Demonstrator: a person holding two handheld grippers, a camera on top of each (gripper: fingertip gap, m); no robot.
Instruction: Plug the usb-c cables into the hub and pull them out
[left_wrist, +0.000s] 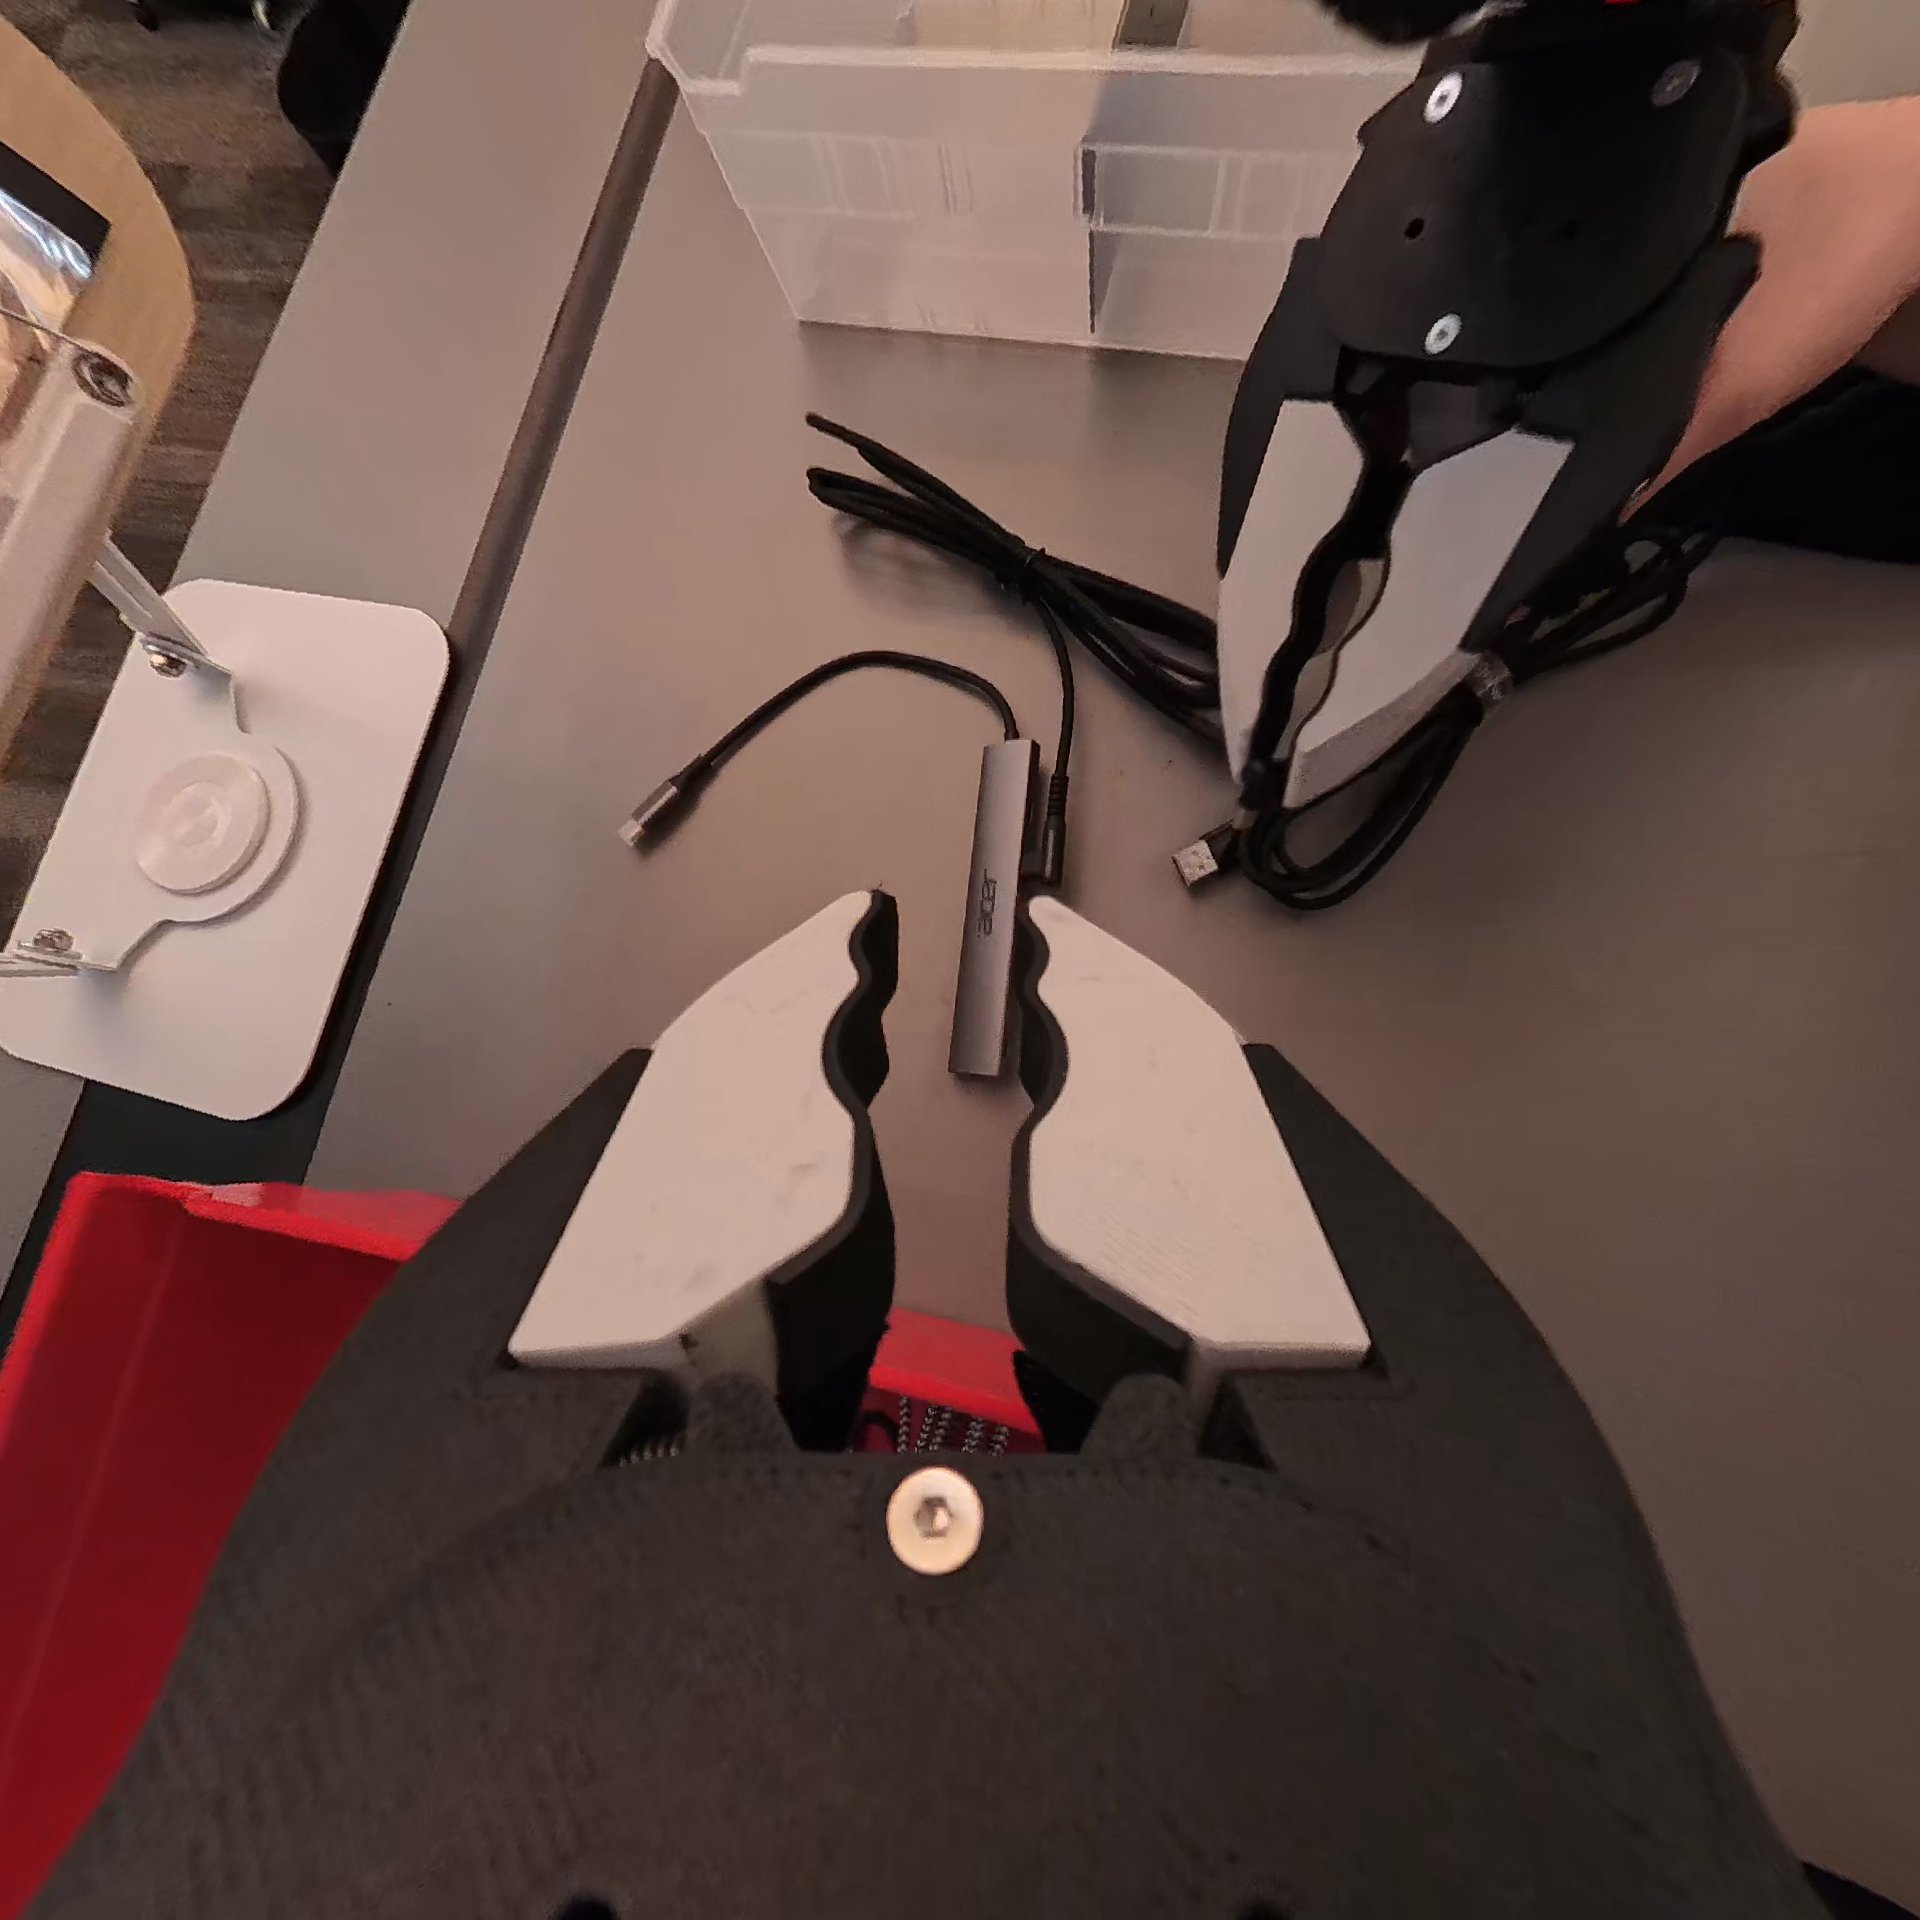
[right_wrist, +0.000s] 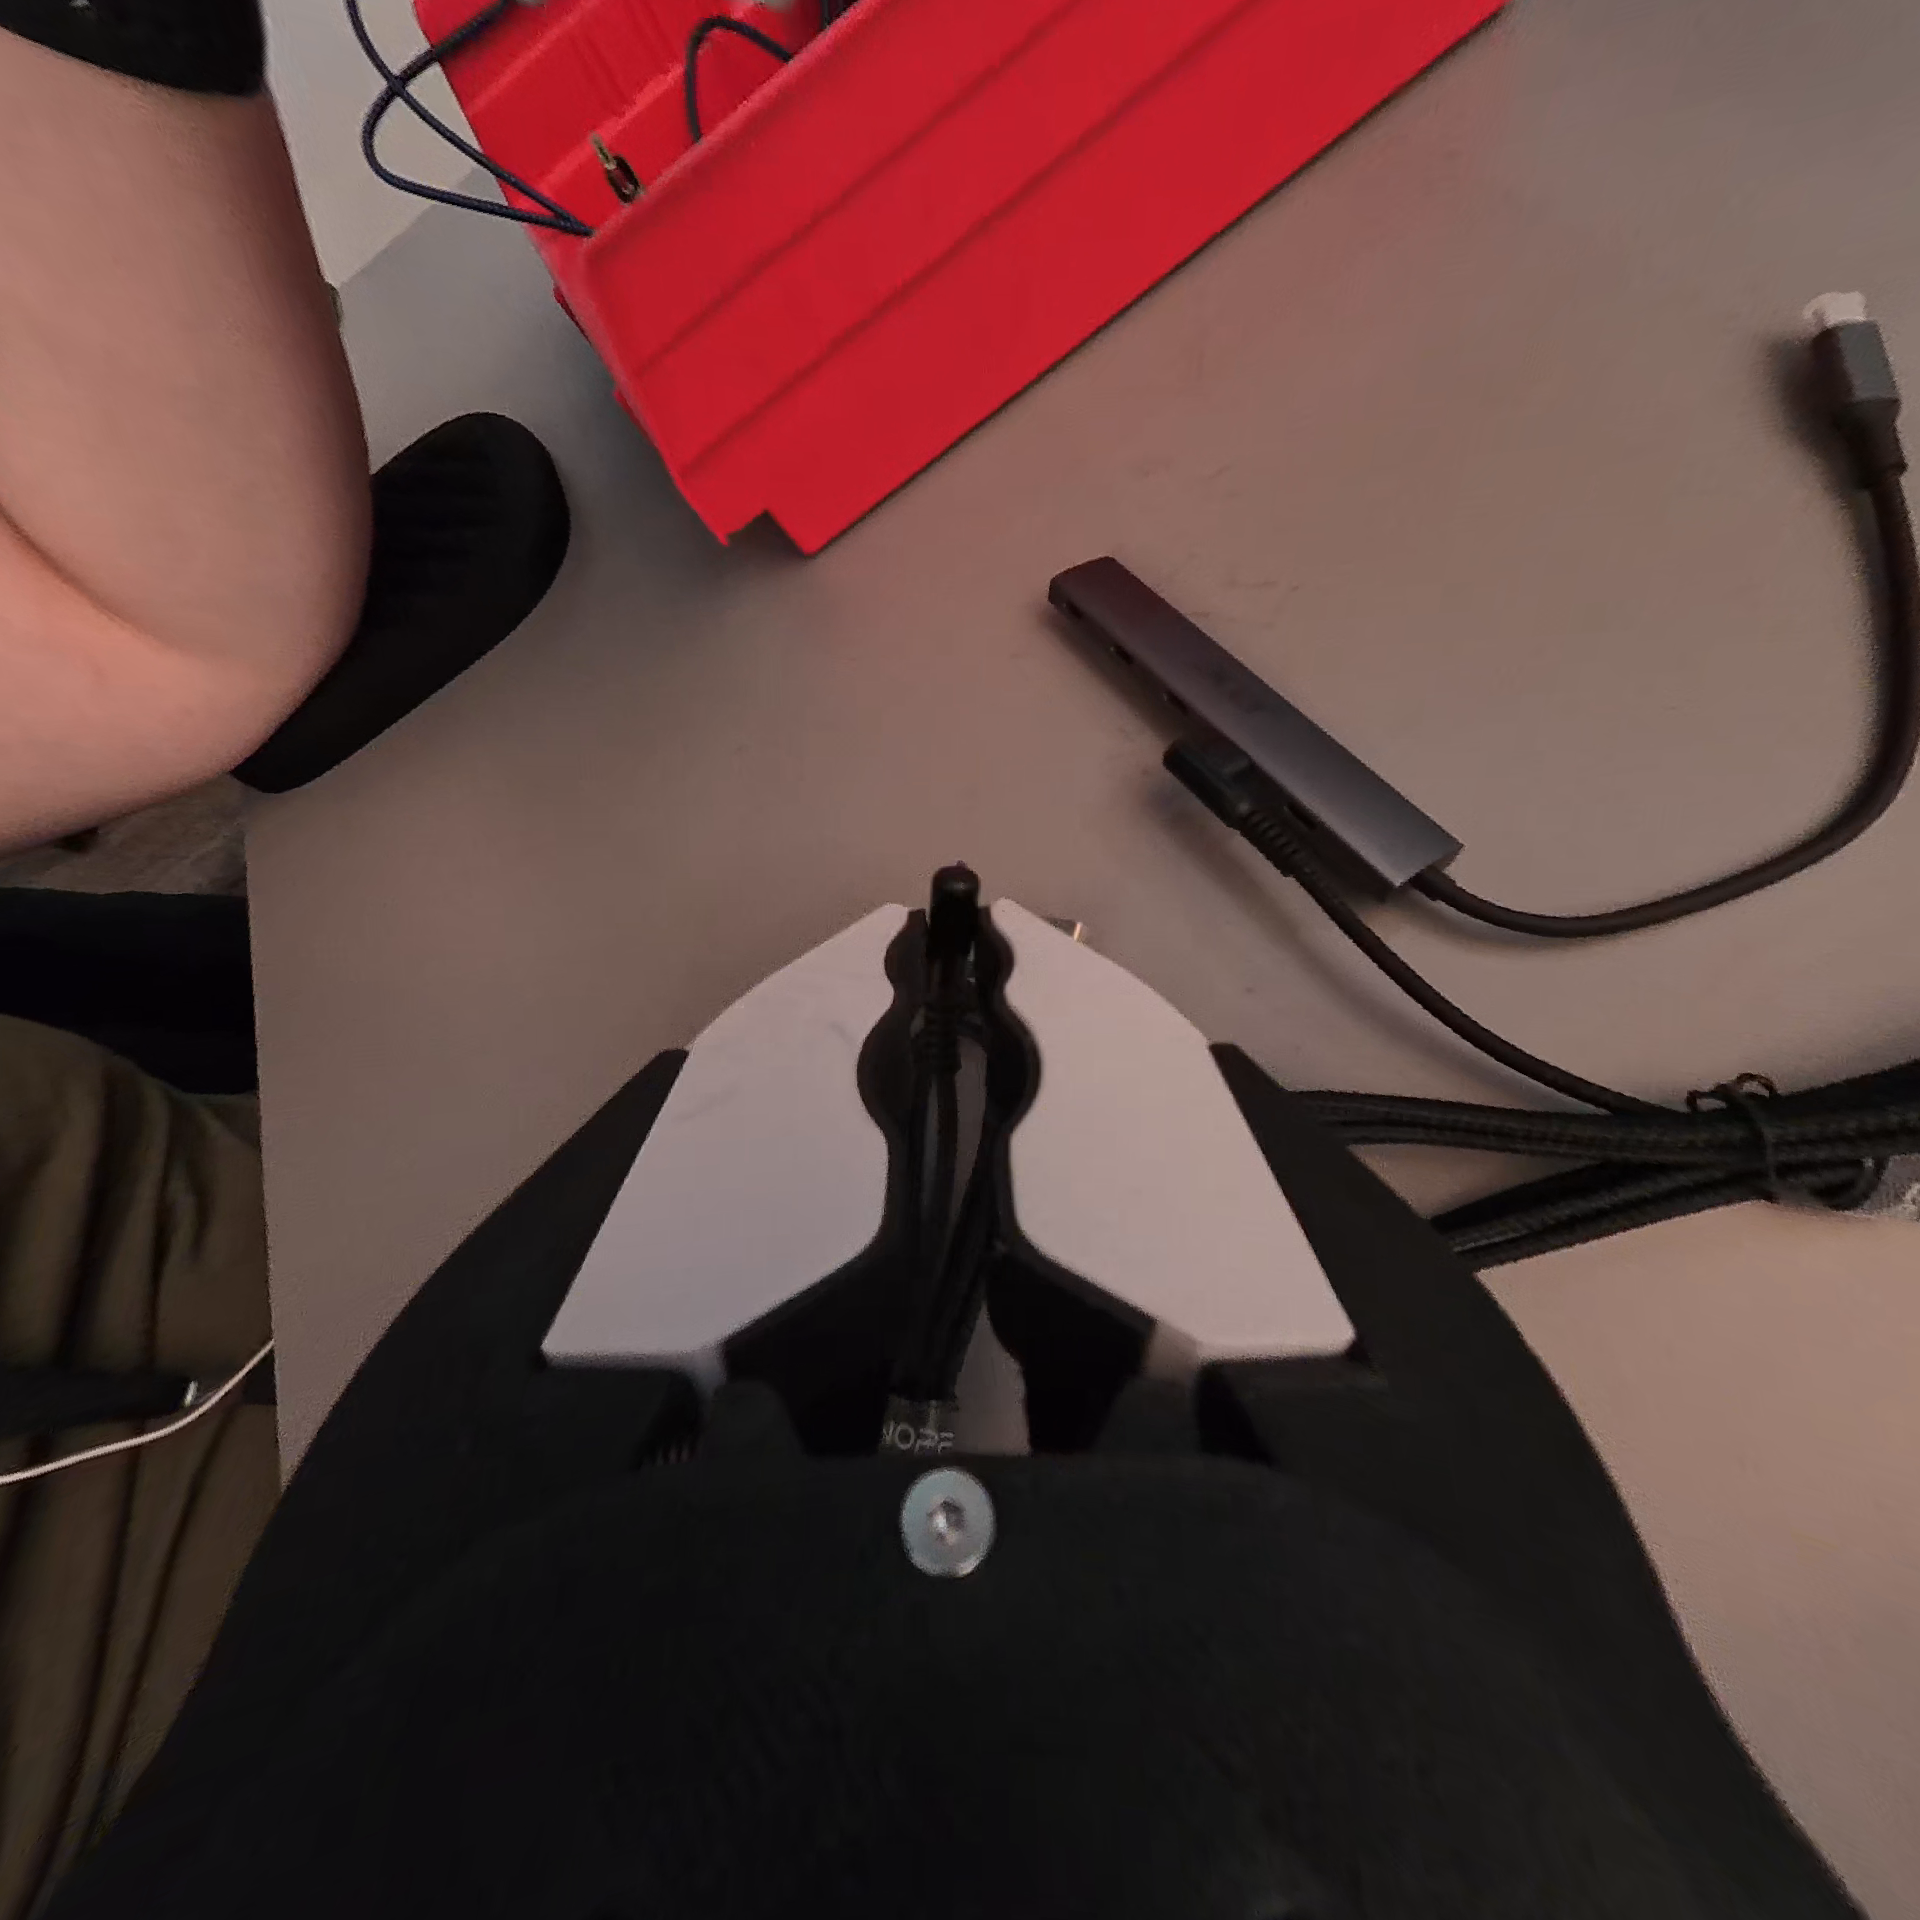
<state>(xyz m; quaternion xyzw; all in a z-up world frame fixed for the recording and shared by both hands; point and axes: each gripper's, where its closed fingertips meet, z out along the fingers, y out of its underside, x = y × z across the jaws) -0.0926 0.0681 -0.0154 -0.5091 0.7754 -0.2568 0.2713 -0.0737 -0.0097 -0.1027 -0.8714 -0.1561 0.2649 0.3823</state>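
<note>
On the counter (left_wrist: 1455, 1143):
Hub (left_wrist: 994, 914): grey bar lying flat between the left gripper (left_wrist: 956, 914) fingers, which are parted, holding nothing.
Right gripper (right_wrist: 954, 914): fingers closed on a black cable (right_wrist: 940, 1122), near the hub.

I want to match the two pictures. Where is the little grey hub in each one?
Left wrist view: the hub lies at the centre, its near end between the open jaws of the left gripper.
Right wrist view: it lies right of centre, slanting, beyond the right gripper.
Shared landmark: the red bin.
</note>
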